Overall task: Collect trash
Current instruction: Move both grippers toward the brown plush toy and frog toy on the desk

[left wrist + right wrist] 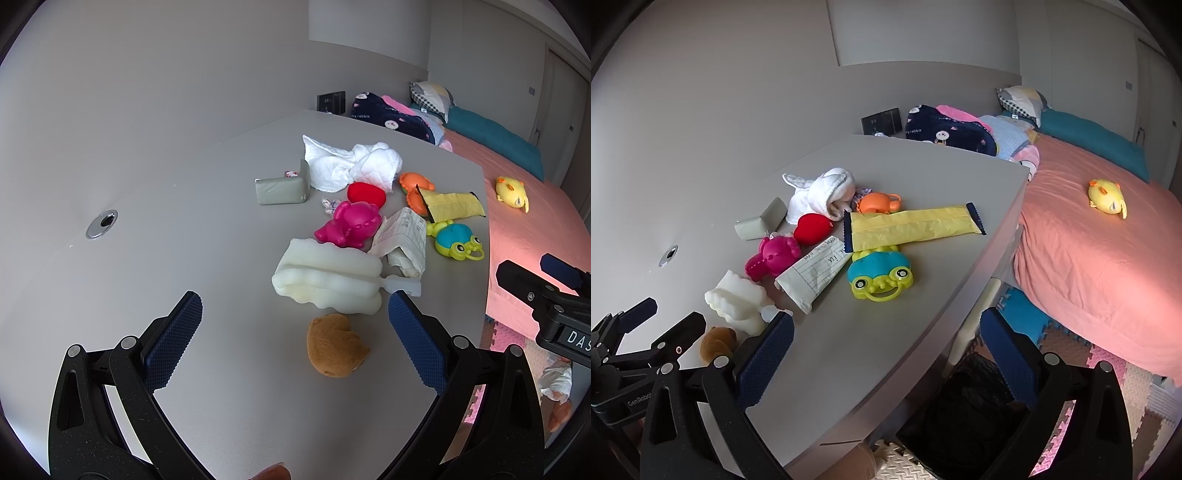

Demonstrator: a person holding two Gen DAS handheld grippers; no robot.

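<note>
Left wrist view: left gripper [295, 314] poised above the grey table [184, 229], fingers spread wide, nothing between them. Directly ahead, a brown plush toy [334, 345] and a white foam sponge [327, 278]. Beyond these, untouched trash mixed among toys: a folded sheet of lined paper [400, 238], an empty yellow wrapper [452, 203], a crumpled white cloth [354, 162], a grey packet [282, 188]. Close around them, a magenta toy [349, 223], a red toy [365, 192], an orange toy [415, 184] and a blue-green frog toy [454, 242]. Collection judged barely begun, every scrap apparently still on the tabletop. Clear surface to the left, around a metal cable grommet [101, 223]; table edge falling away on the right, toward the pink bed [535, 229].

Right wrist view: right gripper [886, 339] also fully released and empty, straddling the table's near edge. Below it, on the floor, a black bin [960, 417], apparently the destination, contents too dark to tell. Yellow wrapper lying across the middle of the table, one end near the bed-side edge; lined paper just beside the frog toy. Open tabletop between gripper and clutter, room enough for an approach. Left gripper visible low at the left edge. A narrow gap separating table from bed, foam floor mats [1108, 373] beneath.
</note>
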